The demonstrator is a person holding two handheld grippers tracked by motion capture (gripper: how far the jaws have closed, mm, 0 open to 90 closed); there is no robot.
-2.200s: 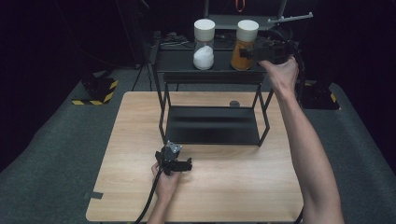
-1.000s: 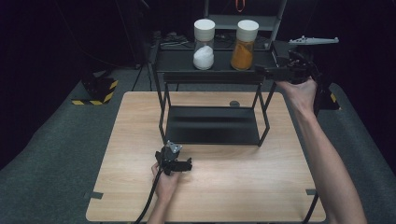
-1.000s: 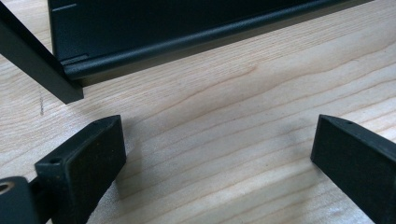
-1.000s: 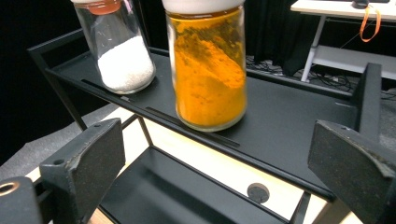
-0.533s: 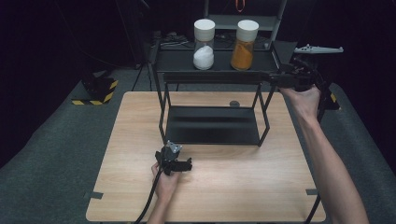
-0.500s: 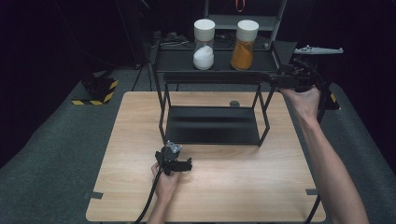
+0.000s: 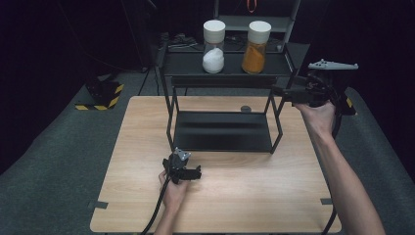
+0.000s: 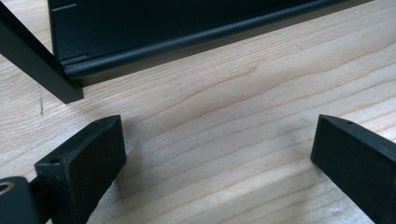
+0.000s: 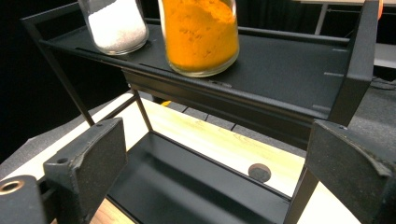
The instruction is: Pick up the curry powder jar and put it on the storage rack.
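High view: 2 jars [image 7: 214,46] atop rack [image 7: 222,63]

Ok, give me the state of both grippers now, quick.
Left gripper: jaws open, nothing between them, low over the wooden table.
Right gripper: jaws open, holding nothing, beside the black shelf rack.

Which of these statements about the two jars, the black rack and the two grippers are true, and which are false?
1. The orange-powder jar stands on the rack's top shelf. True.
2. The white-powder jar lies on the wooden table. False: it stands upright on the top shelf.
3. The right gripper holds the orange-powder jar. False: its fingers are open and empty.
4. The left gripper is open, low over the table. True.
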